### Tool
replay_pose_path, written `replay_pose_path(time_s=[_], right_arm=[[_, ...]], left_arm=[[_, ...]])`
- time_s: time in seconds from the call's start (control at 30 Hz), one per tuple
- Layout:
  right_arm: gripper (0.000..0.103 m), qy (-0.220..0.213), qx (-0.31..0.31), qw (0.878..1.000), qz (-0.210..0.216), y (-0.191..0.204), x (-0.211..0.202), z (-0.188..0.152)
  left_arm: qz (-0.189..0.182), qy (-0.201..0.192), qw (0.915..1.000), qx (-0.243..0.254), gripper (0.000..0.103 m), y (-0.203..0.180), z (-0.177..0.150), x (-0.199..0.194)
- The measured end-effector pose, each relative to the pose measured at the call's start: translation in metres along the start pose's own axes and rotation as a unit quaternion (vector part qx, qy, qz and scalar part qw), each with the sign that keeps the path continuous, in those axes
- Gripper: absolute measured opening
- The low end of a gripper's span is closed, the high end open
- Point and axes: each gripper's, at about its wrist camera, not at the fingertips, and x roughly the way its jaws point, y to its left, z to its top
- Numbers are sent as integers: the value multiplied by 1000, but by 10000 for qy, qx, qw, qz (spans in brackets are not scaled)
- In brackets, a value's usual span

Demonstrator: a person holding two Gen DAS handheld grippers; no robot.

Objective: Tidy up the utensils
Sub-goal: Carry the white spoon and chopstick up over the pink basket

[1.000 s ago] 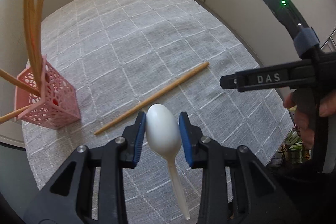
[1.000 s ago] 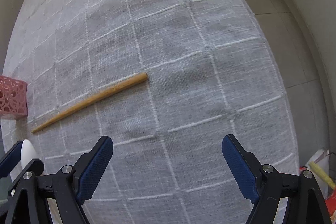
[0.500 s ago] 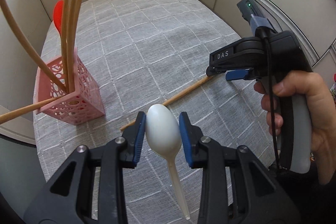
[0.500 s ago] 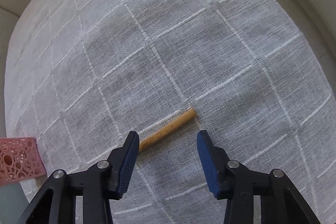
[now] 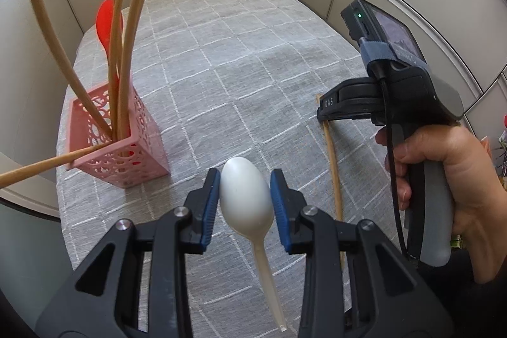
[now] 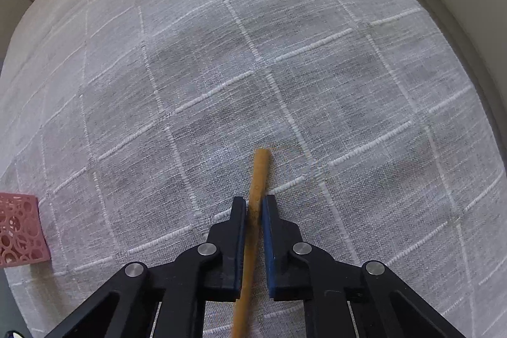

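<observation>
While the wooden chopstick [image 6: 257, 179] lies on the grey checked cloth [image 6: 285, 68] of the desk, the right gripper [image 6: 254, 205] has just been closing and its fingers [image 6: 238, 230] now clamp it, the blunt end sticking out ahead of the tips. Left gripper [image 5: 244, 189] holds a white plastic spoon [image 5: 245, 195] by the bowl, fingers [image 5: 210, 205] pressed on both sides, handle trailing back under them. Ahead-left of those fingers stands a pink perforated holder [image 5: 126, 148] with several chopsticks [image 5: 126, 53] and a red spoon [image 5: 106, 21] upright in it. A hand [image 5: 450, 179] grips the right tool's handle.
</observation>
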Motion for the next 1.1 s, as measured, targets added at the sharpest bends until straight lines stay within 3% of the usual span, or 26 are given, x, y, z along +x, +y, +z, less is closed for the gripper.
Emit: replay_pose_path(time_s=[0.23, 0.4, 0.7, 0.9, 1.1], right_arm=[[7, -218, -248, 9993, 155, 8, -19, -5], [7, -667, -552, 9959, 270, 14, -56, -8], [7, -1614, -1119, 9784, 643, 23, -135, -49], [7, -2204, -1339, 9627, 817, 30, -177, -63], [7, -2583, -1400, 9497, 1083, 38, -199, -70]], left_arm=[[120, -231, 9997, -27, 35, 3, 1, -10], [180, -564, 9982, -48, 35, 7, 3, -26], [283, -1318, 9908, -123, 35, 18, 5, -71], [496, -1897, 9802, -269, 34, 32, 6, -103], [933, -2548, 9609, -546, 34, 54, 9, -124]])
